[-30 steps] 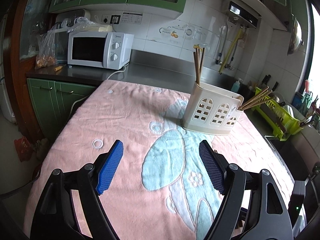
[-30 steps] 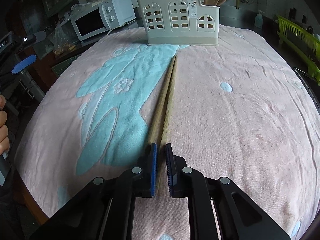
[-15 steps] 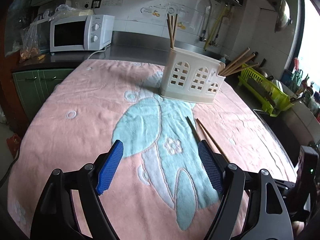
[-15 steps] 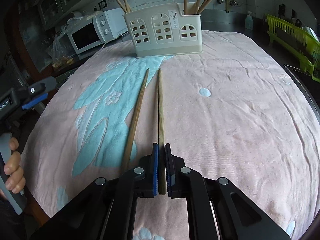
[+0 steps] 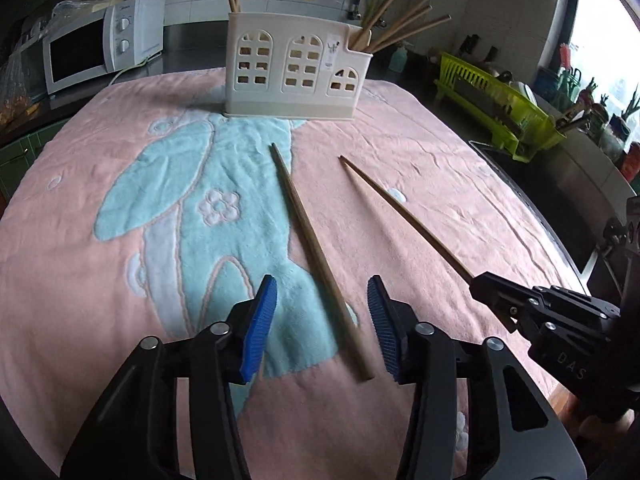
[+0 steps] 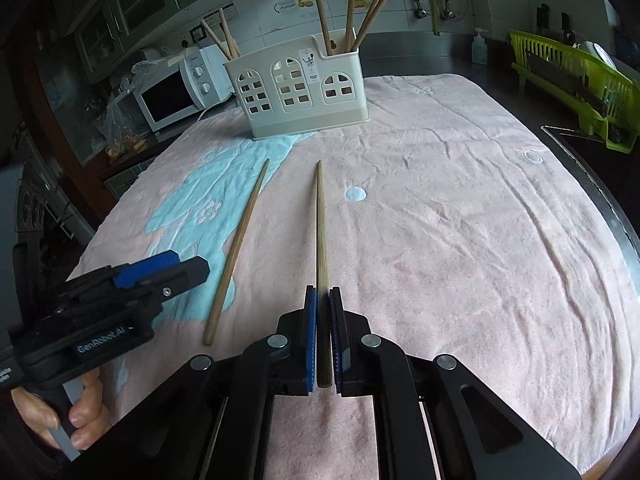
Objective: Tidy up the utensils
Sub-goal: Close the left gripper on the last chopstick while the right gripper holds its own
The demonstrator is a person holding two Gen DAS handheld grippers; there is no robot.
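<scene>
Left wrist view: left claw (image 5: pixel 322 322) closing, pads either side of the loose chopstick (image 5: pixel 316 256) but not touching it; it lies flat on the pink towel (image 5: pixel 440 184)
Right wrist view: right claw (image 6: pixel 323 338) clenched on the thick end of the second chopstick (image 6: pixel 320 224); its tip points toward the holder
Holder: cream utensil holder (image 6: pixel 300 92) stands upright at the towel's far edge on the bench; chopsticks stand in both end compartments

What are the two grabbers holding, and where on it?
The right gripper pinches one chopstick at its near end. The left gripper is closing around the other chopstick, not yet gripping.
</scene>
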